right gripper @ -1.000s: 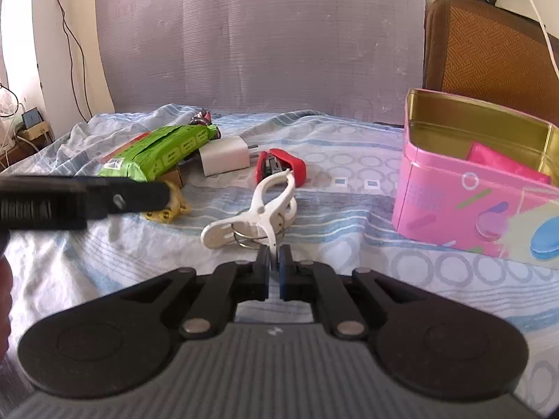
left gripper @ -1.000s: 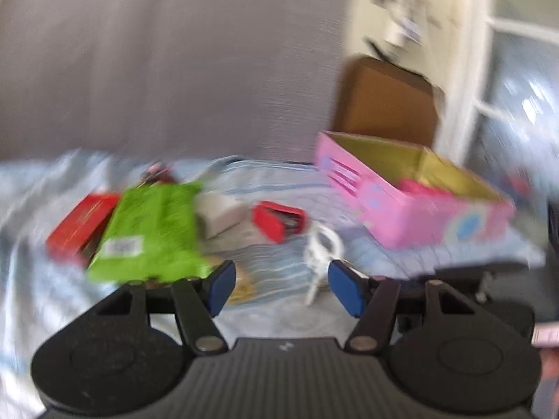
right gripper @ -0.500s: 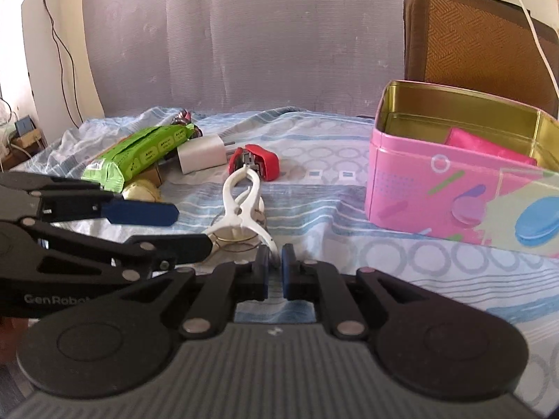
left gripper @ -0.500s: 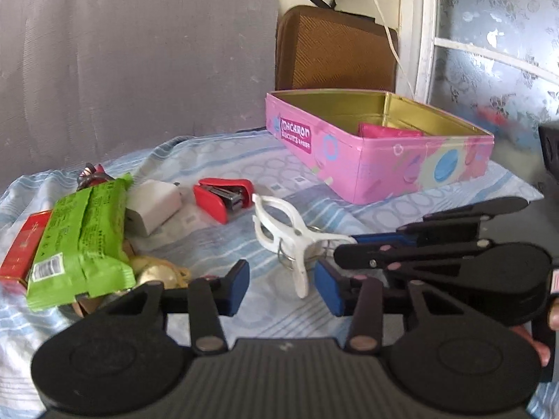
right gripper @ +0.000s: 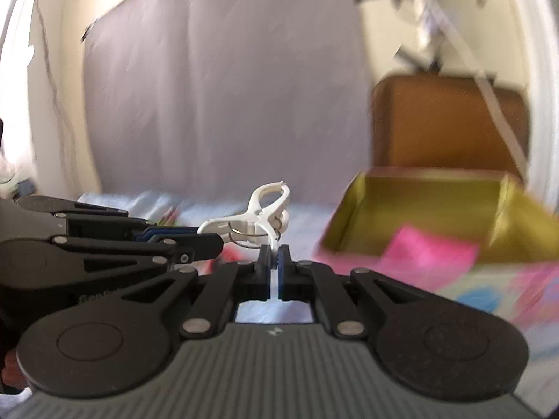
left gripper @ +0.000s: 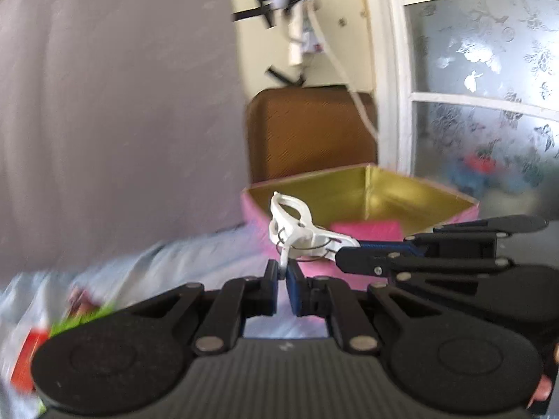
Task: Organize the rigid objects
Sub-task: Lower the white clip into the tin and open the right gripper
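A white plastic clip (left gripper: 297, 225) with a wire spring is held in the air by both grippers, each on one handle. My left gripper (left gripper: 283, 276) is shut on the clip's lower handle. My right gripper (right gripper: 274, 262) is shut on the other handle of the clip (right gripper: 260, 214). The right gripper shows from the side in the left wrist view (left gripper: 353, 244). The clip hangs in front of the open pink tin (left gripper: 367, 188) with a gold inside, which holds a pink packet (left gripper: 367, 228). The tin (right gripper: 436, 216) lies to the right in the right wrist view.
A brown chair back (left gripper: 311, 132) stands behind the tin, with a white cable hanging over it. A grey curtain (left gripper: 122, 122) fills the back. A green packet (left gripper: 84, 317) and a red box (left gripper: 29, 359) lie blurred on the blue bedsheet at lower left.
My left gripper has closed on the clip's free handle. Both grippers have lifted the clip off the sheet and carried it up towards the pink tin.
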The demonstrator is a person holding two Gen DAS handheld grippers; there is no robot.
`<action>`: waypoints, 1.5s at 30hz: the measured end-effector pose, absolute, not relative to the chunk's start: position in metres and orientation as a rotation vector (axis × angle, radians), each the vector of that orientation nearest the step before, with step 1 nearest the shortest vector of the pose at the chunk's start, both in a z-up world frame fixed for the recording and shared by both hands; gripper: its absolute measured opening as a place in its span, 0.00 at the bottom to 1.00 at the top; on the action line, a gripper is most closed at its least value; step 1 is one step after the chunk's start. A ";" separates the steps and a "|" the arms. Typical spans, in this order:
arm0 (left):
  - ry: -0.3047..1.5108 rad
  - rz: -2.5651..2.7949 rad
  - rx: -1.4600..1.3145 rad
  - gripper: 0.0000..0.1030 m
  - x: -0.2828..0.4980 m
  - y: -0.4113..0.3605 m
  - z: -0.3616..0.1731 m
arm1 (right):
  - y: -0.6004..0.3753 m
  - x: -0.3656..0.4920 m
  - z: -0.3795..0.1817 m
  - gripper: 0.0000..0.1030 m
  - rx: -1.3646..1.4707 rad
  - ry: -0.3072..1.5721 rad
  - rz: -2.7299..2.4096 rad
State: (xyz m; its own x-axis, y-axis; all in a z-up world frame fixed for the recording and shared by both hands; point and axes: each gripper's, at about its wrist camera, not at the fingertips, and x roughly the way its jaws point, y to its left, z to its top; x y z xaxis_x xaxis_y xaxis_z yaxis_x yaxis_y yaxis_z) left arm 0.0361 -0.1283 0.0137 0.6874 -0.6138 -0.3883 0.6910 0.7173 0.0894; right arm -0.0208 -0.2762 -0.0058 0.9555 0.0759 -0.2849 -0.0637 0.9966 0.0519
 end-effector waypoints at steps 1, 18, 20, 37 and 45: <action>0.340 -0.750 0.245 0.06 0.040 -0.140 0.016 | -0.283 -0.020 -0.003 0.06 0.031 0.274 0.045; 0.680 -0.744 0.300 0.06 0.134 -0.278 -0.022 | -0.407 0.073 -0.020 0.07 0.098 0.579 0.005; 0.726 -0.753 0.280 0.06 0.143 -0.288 -0.024 | -0.414 0.072 -0.020 0.07 0.112 0.585 -0.017; 0.660 -0.749 0.275 0.25 0.112 -0.303 -0.007 | -0.441 0.032 -0.011 0.15 0.158 0.501 -0.198; 0.590 -0.697 0.240 0.27 0.073 -0.242 0.008 | -0.410 -0.004 0.009 0.25 0.193 0.358 -0.165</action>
